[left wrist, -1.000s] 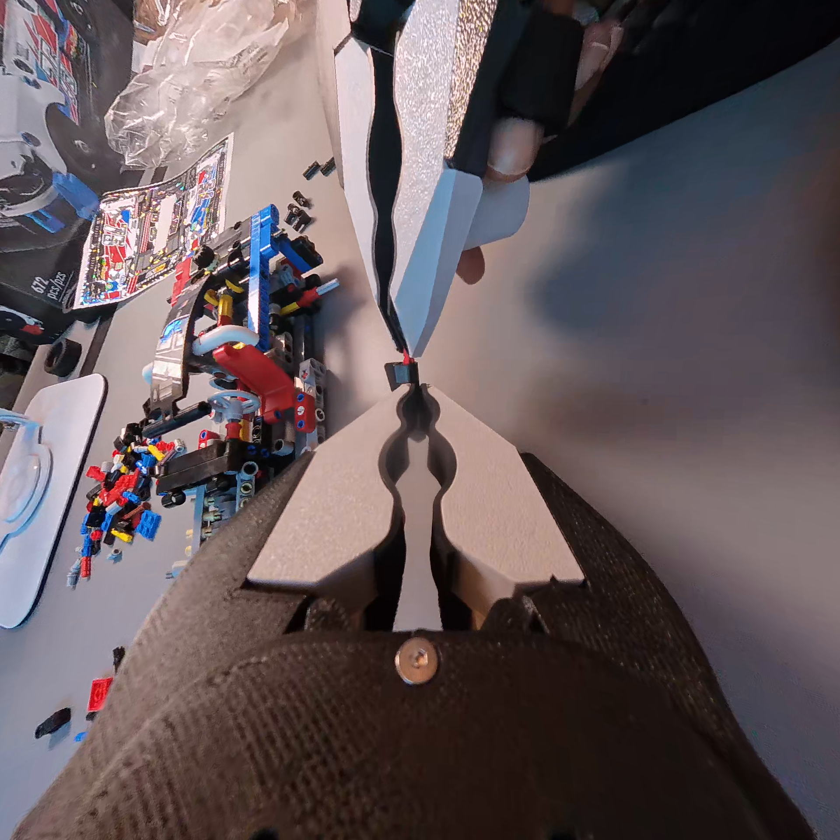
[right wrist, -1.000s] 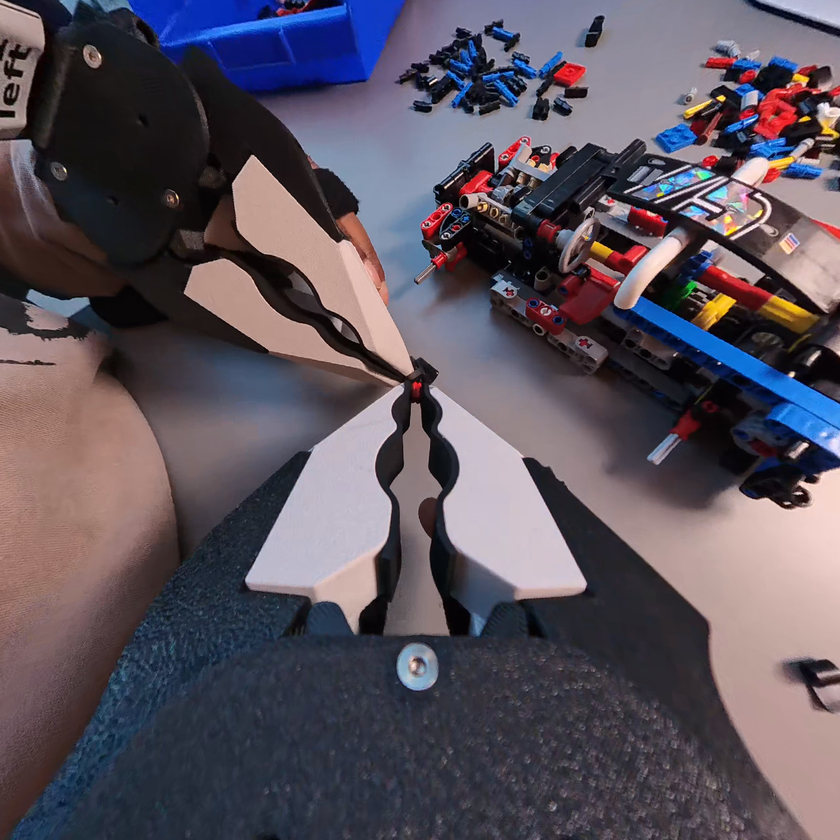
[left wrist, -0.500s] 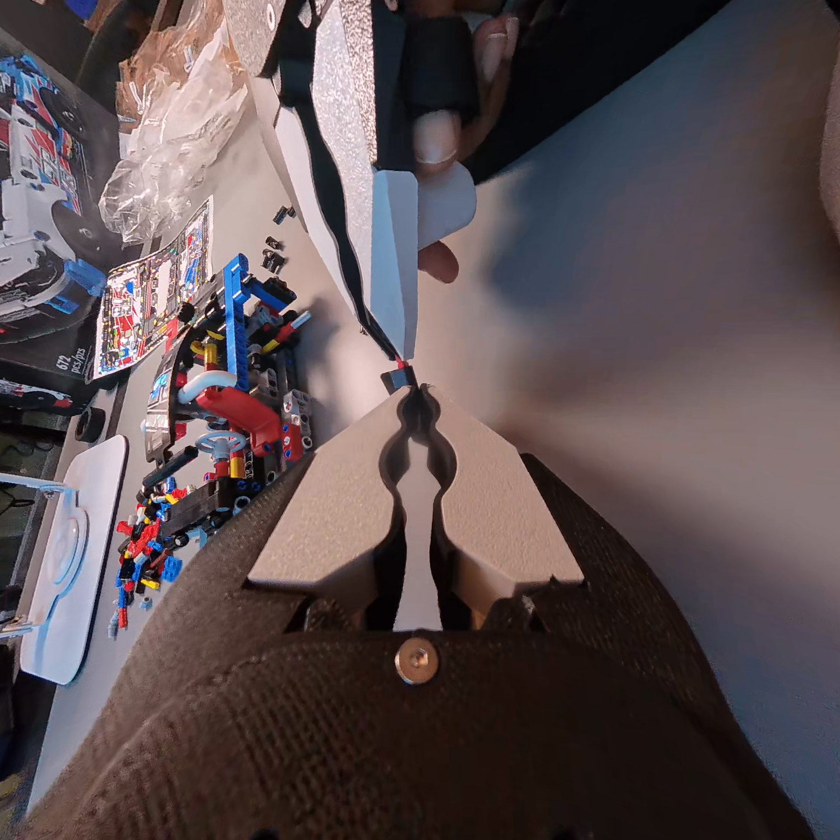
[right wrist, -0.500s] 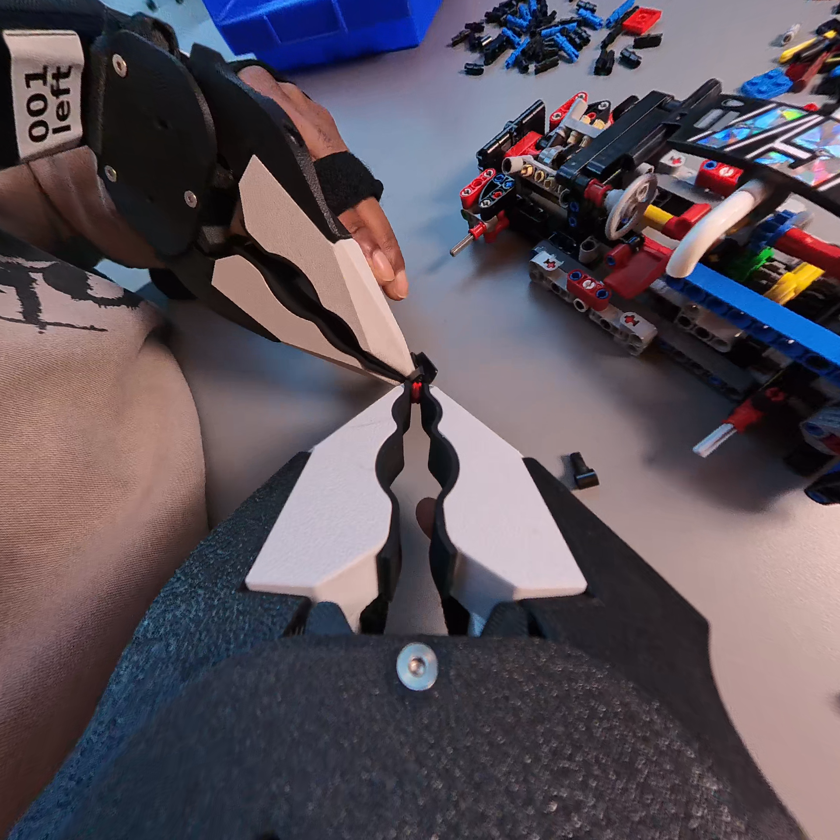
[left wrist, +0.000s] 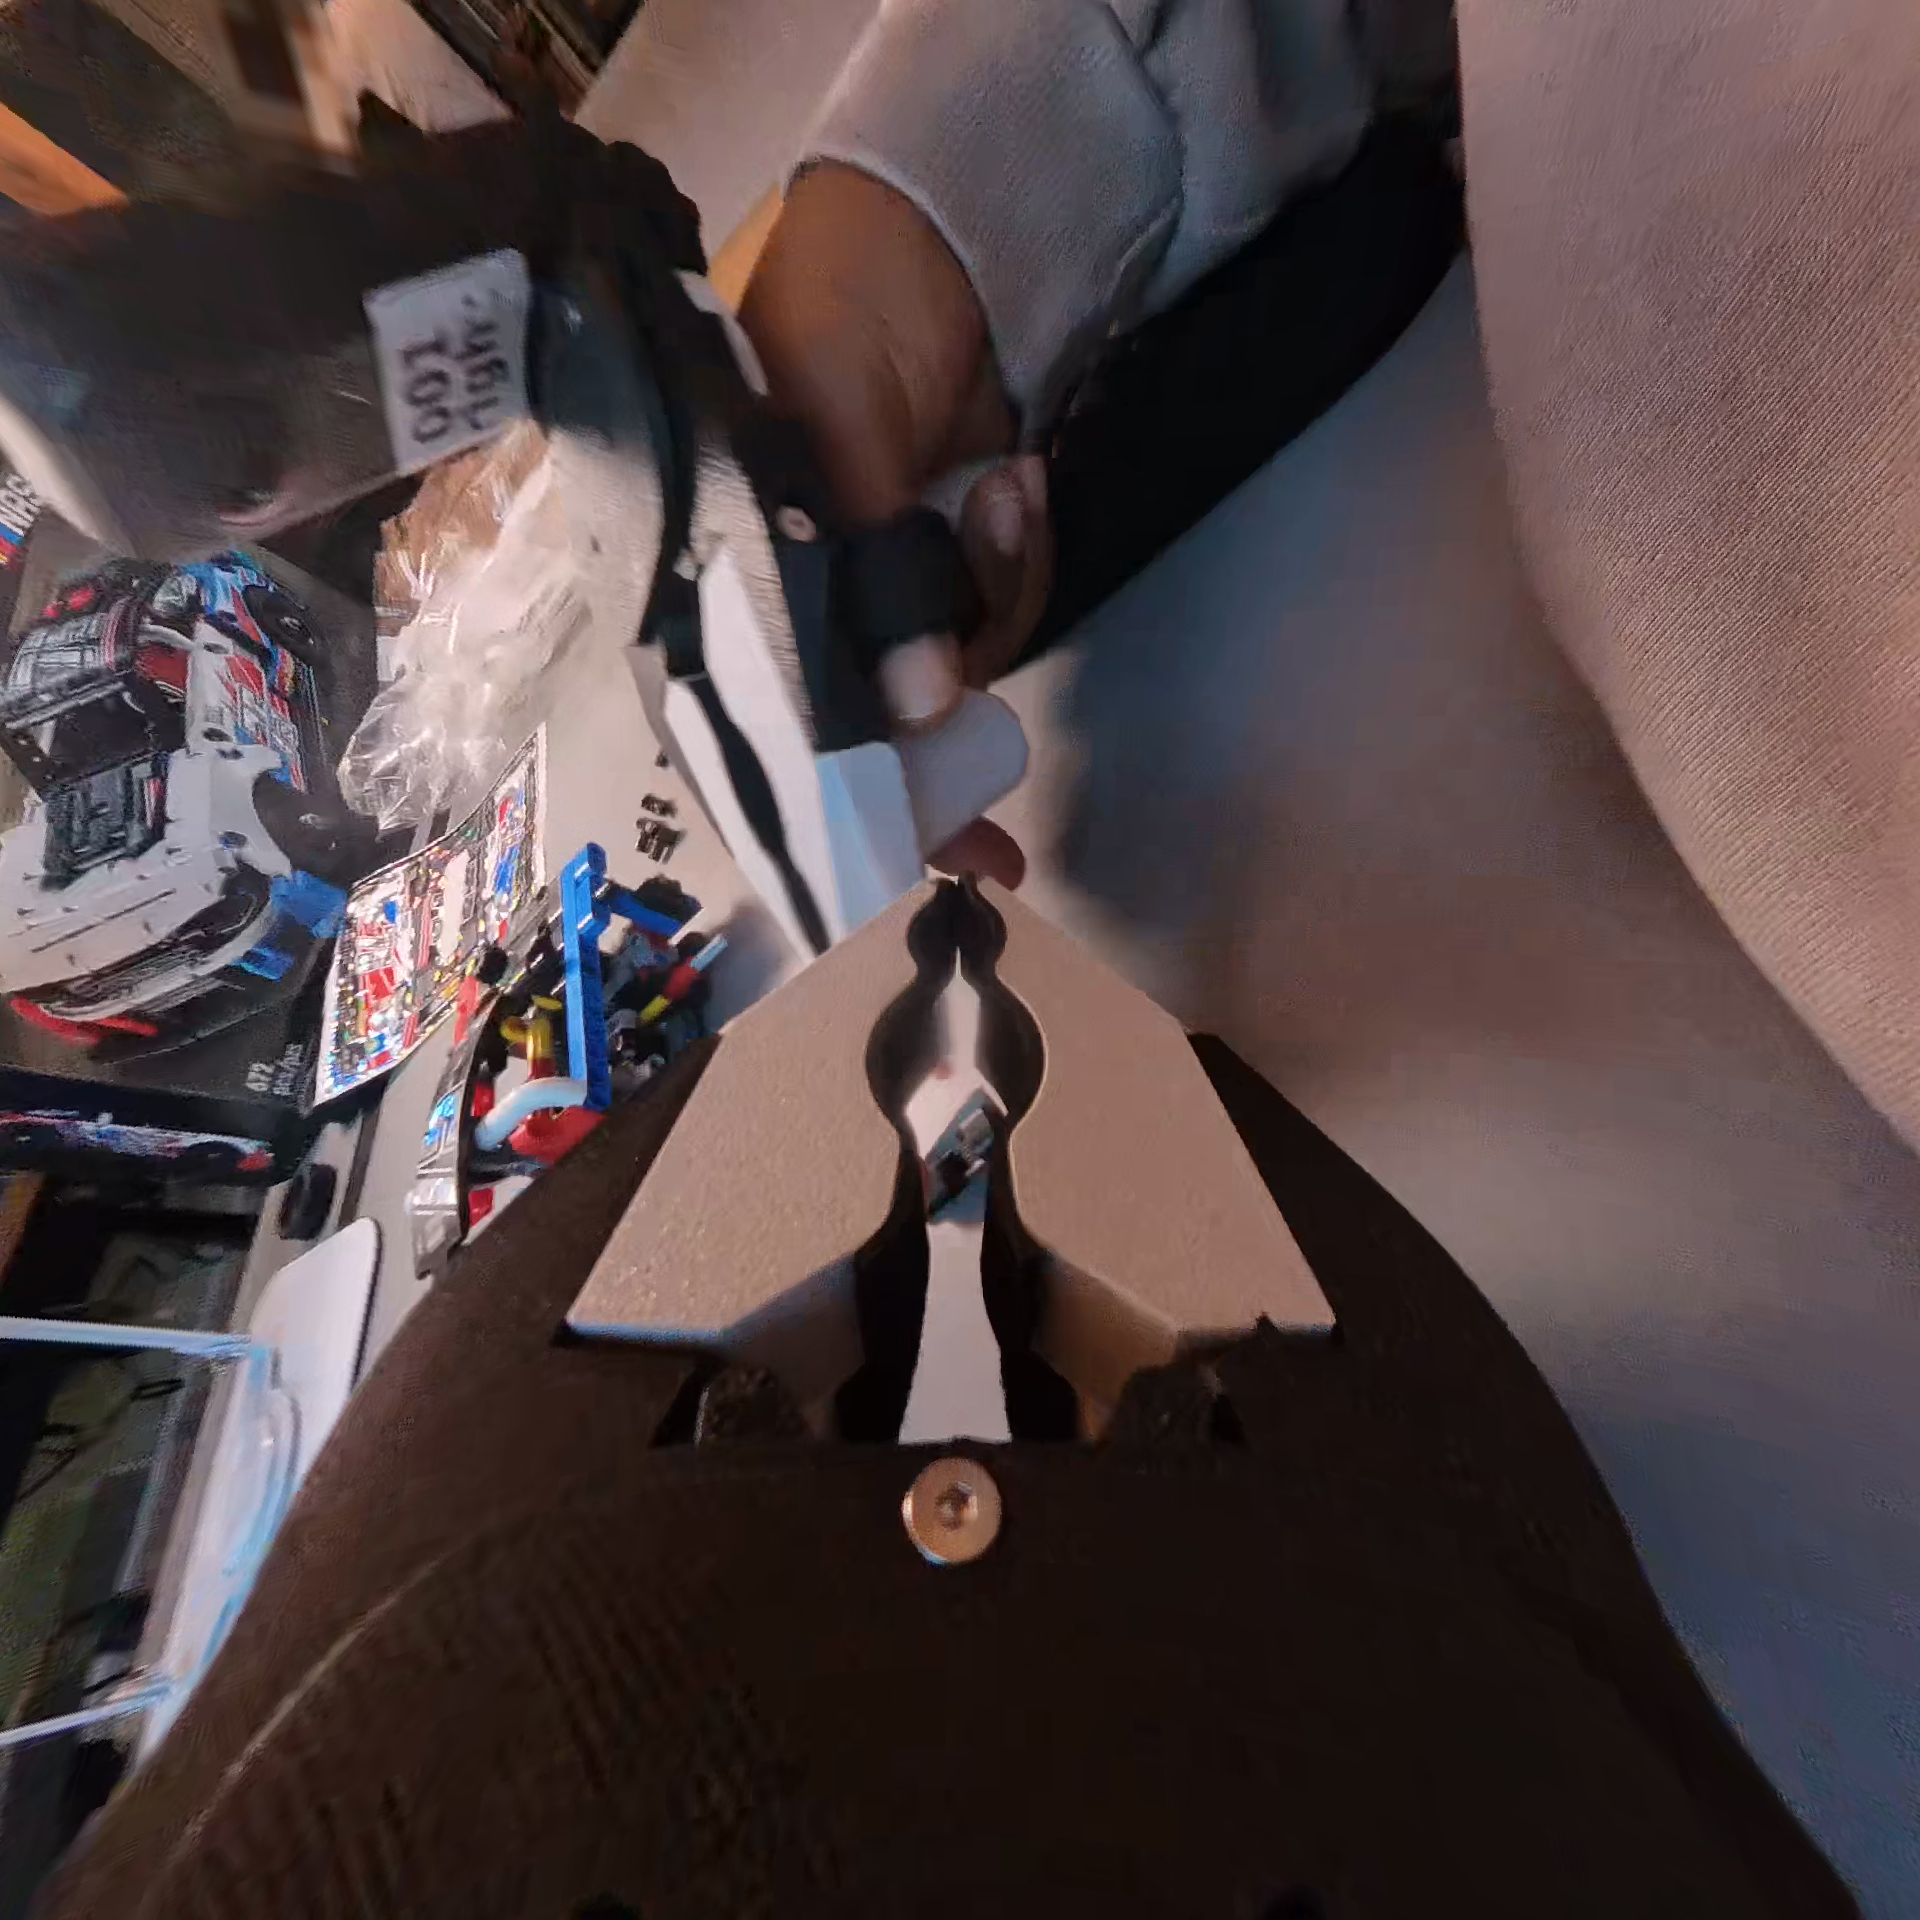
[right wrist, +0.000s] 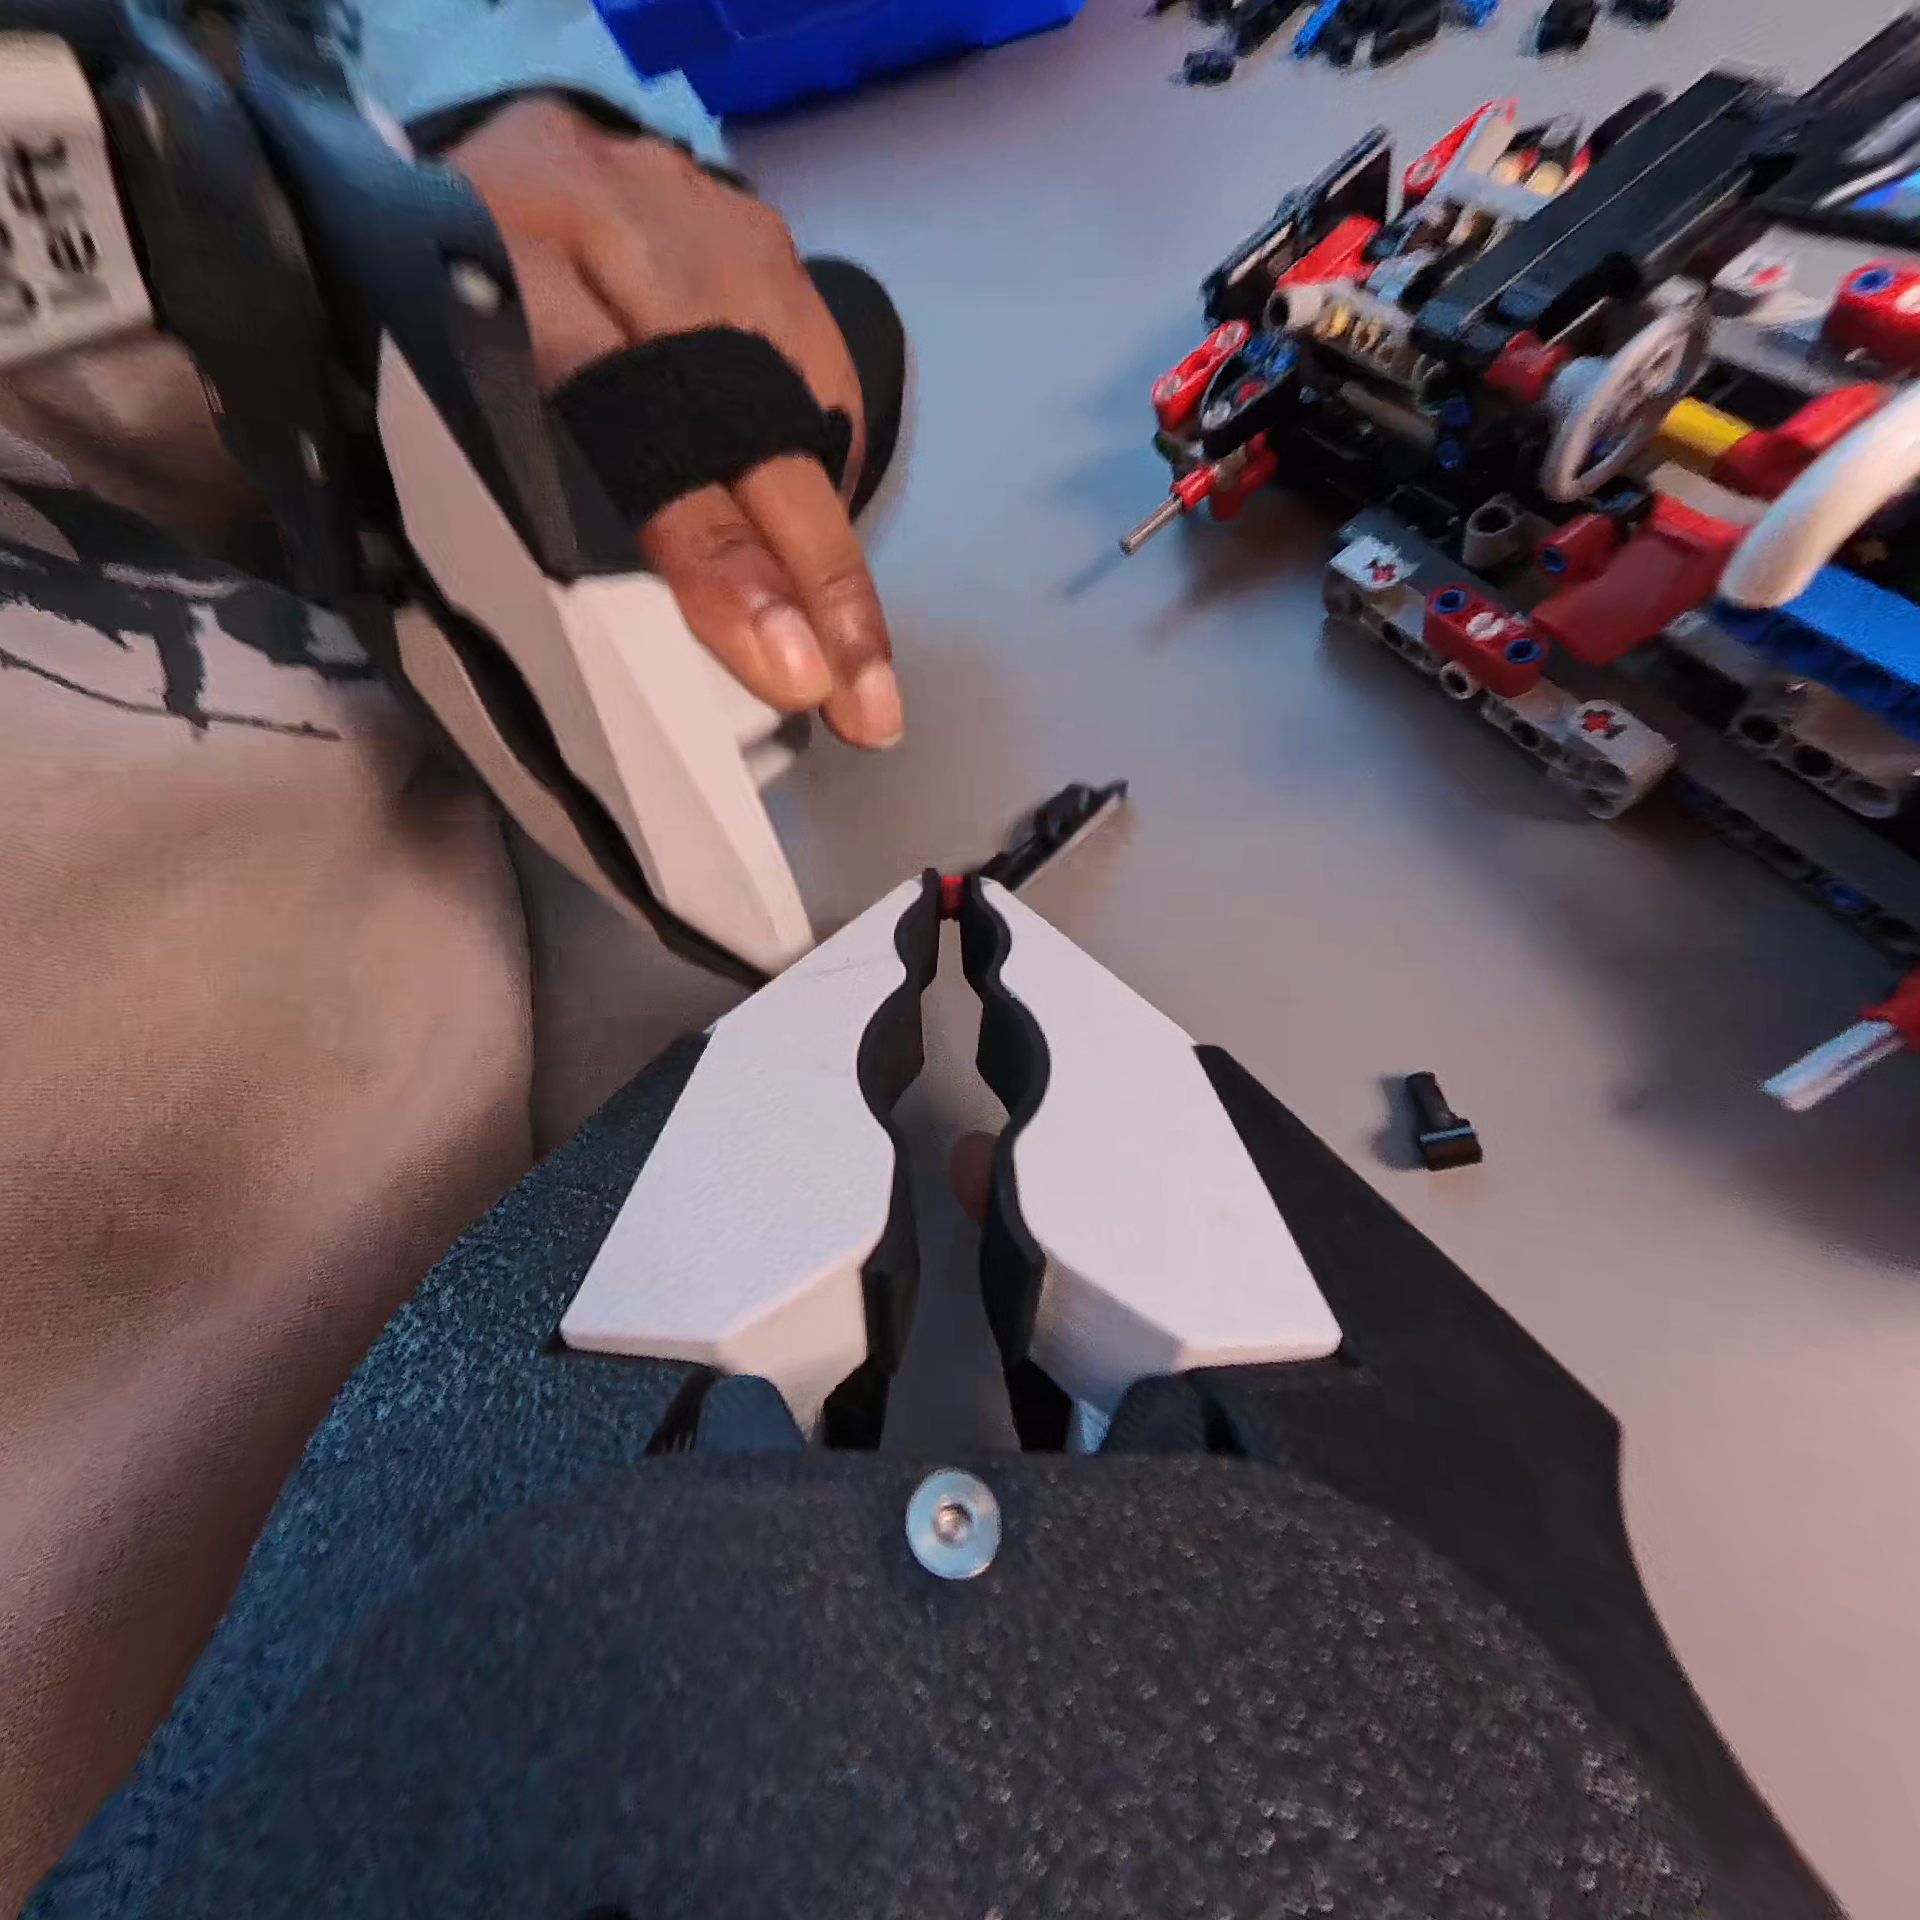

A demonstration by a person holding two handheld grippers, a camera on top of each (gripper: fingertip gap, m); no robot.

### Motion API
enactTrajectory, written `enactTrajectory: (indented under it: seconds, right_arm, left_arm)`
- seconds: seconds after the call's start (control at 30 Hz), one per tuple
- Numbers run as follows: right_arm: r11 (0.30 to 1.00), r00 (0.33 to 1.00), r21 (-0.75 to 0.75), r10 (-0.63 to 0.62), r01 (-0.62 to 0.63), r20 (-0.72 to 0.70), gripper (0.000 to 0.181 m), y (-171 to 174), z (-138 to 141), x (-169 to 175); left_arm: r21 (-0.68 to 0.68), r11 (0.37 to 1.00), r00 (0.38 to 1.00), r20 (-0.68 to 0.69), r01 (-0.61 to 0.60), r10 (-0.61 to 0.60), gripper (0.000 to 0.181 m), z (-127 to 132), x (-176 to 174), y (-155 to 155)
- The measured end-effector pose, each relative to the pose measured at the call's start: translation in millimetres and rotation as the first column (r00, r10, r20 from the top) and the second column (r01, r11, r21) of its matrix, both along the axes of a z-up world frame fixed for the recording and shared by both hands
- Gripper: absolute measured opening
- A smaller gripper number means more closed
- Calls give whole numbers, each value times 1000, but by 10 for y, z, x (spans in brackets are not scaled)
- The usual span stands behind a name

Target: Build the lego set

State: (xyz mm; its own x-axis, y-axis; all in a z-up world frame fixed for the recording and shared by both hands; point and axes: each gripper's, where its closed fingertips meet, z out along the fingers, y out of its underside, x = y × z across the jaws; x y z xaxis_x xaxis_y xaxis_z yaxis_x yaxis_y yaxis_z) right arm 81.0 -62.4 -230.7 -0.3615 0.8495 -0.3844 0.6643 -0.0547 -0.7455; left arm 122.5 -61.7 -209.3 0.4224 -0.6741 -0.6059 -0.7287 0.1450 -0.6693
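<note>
The grey table (right wrist: 1299,935) carries one part-built car (right wrist: 1621,436), black, red and blue, at the upper right of the right wrist view, well apart from both tools. One set box (left wrist: 156,831) with a car printed on it lies at the left of the left wrist view, with one sticker sheet (left wrist: 436,935) just beside it and one clear bag (left wrist: 488,644) above that. One blue bin (right wrist: 831,42) sits at the far edge, with a scatter of small dark pieces (right wrist: 1340,31) near it, too blurred to count.

Two hand-held grippers are in view. The right hand-held gripper (right wrist: 951,894) is pinched nearly closed on one tiny red pin (right wrist: 950,886) at its very tips. The left hand-held gripper (left wrist: 961,894) has its tips drawn together; something dark may sit between them, but I cannot tell. Its tips reach in just left of the right one's, and each tool wears a white tag with writing.

One thin black piece (right wrist: 1055,831) lies on the table just beyond the right tips, and one small black connector (right wrist: 1439,1122) lies to their right.
</note>
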Motion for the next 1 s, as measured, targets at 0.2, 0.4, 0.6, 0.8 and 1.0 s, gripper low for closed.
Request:
enactTrajectory:
  seconds: [0.2,0.4,0.6,0.8,1.0]
  right_arm:
    - [994,993,-4,-109,109,-37,2,248,88,-33]
    - [991,990,22,-130,131,-51,2,262,91,-38]
    - [989,986,-9,-147,147,-76,2,300,154,-30]
    - [984,977,-46,-177,173,-121,2,359,240,16]
    - [981,971,-88,-186,175,-151,2,385,302,59]
  left_arm:
    - [-69,997,997,59,-47,51,0,-57,-262,-3]
    - [-312,948,995,43,-67,84,28,-193,-616,91]
    - [-503,858,980,-98,103,-174,32,-381,-548,-18]
    - [-599,791,930,-207,124,-303,31,-487,-575,46]
    - [-700,704,939,-152,119,-309,21,-476,-575,-153]
